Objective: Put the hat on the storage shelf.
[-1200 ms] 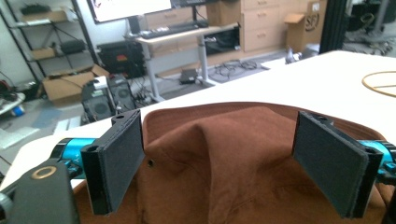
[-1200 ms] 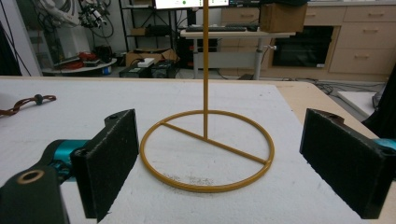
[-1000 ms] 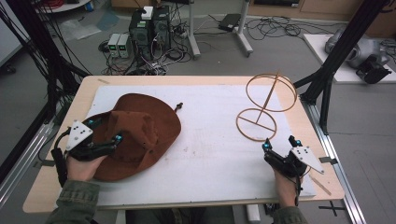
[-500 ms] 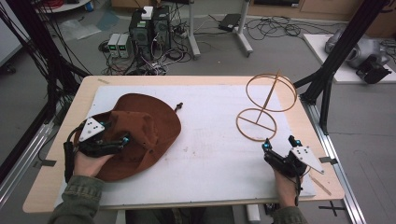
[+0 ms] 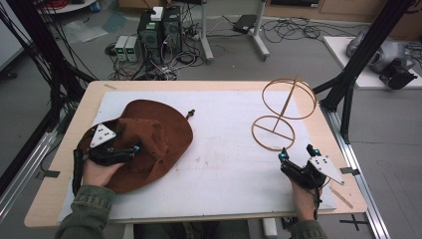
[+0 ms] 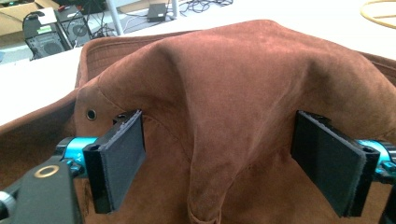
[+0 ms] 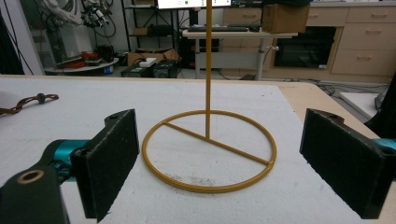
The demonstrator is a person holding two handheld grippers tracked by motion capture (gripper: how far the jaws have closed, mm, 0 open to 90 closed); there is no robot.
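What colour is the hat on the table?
The hat is reddish brown, like suede; the left gripper view shows it best.

brown suede hat (image 5: 154,134) — crown creased, upright | table's left side

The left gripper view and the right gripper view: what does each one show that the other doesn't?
Left gripper view: the brown hat, its crown between the open left tongs, and a metal eyelet. Right gripper view: the base ring of the yellow wire stand and its upright rod, beyond the open right tongs. Both share the white table cover.
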